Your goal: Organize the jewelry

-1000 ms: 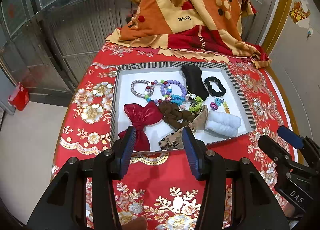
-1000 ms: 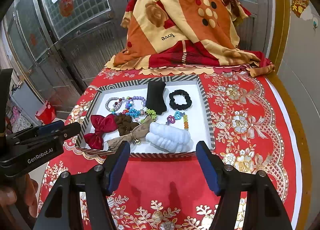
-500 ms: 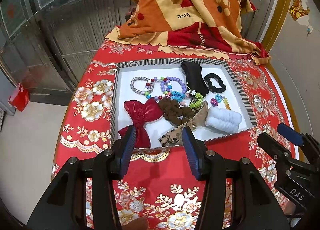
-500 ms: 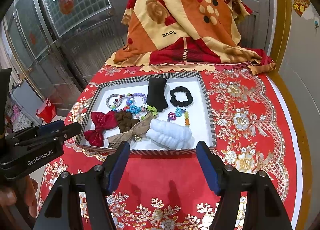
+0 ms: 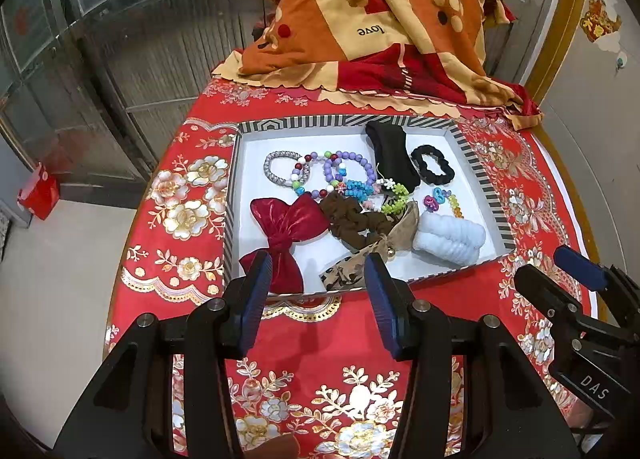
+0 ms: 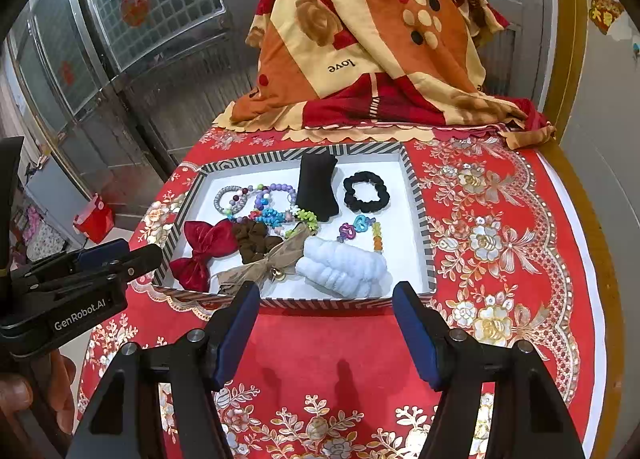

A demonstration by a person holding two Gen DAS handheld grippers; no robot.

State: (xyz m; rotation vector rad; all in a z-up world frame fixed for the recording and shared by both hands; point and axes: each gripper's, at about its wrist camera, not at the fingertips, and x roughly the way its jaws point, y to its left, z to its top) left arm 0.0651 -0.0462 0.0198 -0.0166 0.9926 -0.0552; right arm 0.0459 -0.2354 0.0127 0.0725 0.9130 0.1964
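Both views have crept closer to the striped-rim white tray [image 5: 482, 183], mid-frame on the red floral tabletop [image 6: 480, 243]. Left hand-held gripper [image 5: 318, 271] and right hand-held gripper [image 6: 326, 299] hang spread apart, empty. Bead bracelets [image 5: 320, 171], red velvet bow [image 5: 286, 225] and scrunchies all lie jumbled inside, so no sorting change.

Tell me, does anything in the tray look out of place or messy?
Yes. The tray is cluttered: beaded bracelets overlap in a tangle, and the brown scrunchie lies against the beige bow. Nothing looks damaged or spilled outside the tray.
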